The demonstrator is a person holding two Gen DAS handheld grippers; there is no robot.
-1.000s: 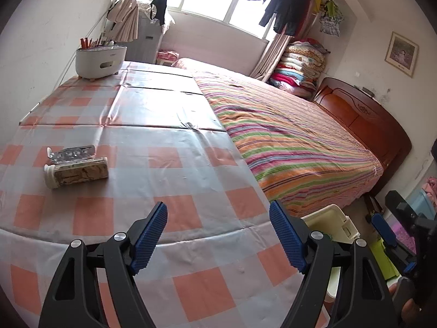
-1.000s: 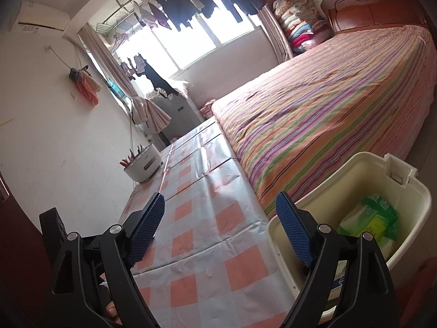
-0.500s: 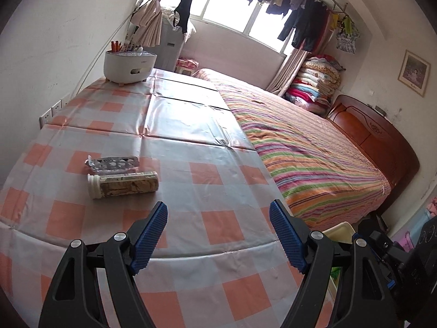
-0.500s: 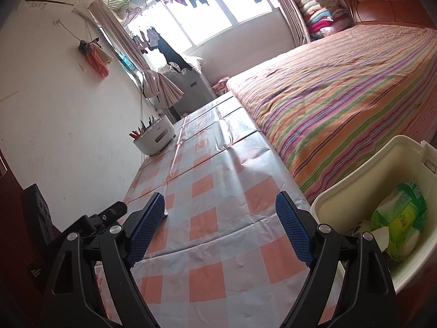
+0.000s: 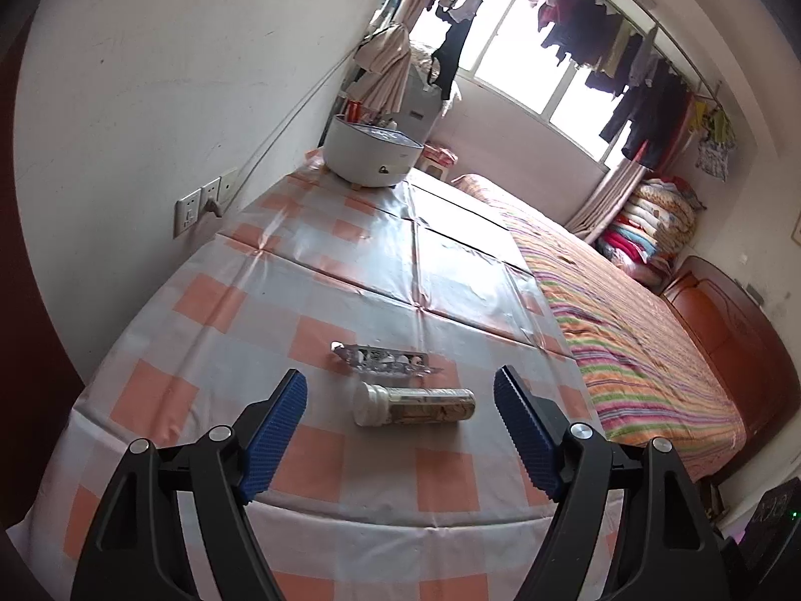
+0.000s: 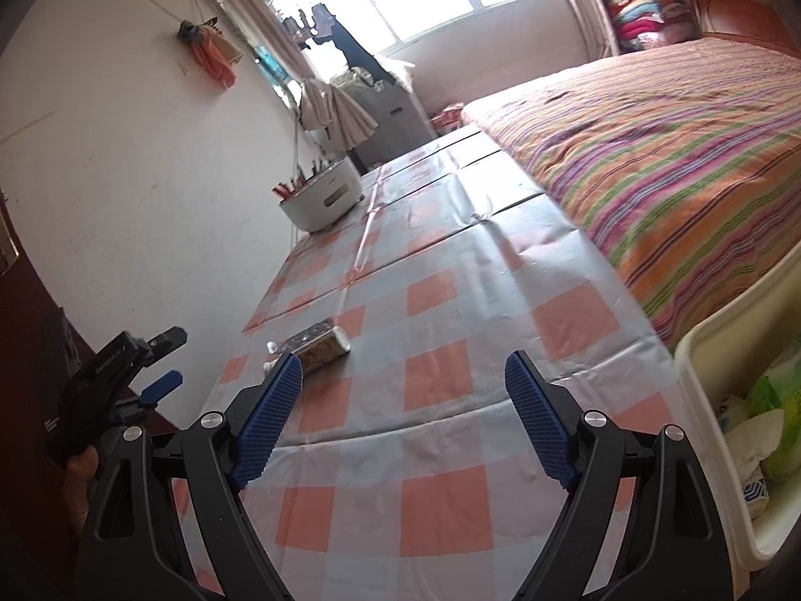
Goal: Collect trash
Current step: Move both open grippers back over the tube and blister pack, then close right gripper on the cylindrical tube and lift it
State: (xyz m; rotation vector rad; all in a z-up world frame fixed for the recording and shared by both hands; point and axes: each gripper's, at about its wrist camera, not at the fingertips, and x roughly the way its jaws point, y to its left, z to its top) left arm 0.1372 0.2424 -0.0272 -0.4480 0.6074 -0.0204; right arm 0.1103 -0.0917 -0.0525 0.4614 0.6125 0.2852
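The bin (image 6: 721, 365) is cut off by the right edge of the right wrist view — only one corner and part of its contents are seen. The bottle (image 6: 320, 345) there is partly covered by the right gripper's (image 6: 403, 415) left finger, and the blister pack (image 6: 273, 348) behind it is barely made out. The bottle's label print is too small to be read in either view.

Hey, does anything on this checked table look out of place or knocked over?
Yes. A small bottle with a white cap lies on its side on the checked tablecloth, and a crumpled, used-looking blister pack lies just behind it. Both sit loose in front of the open left gripper. Nothing looks spilled.
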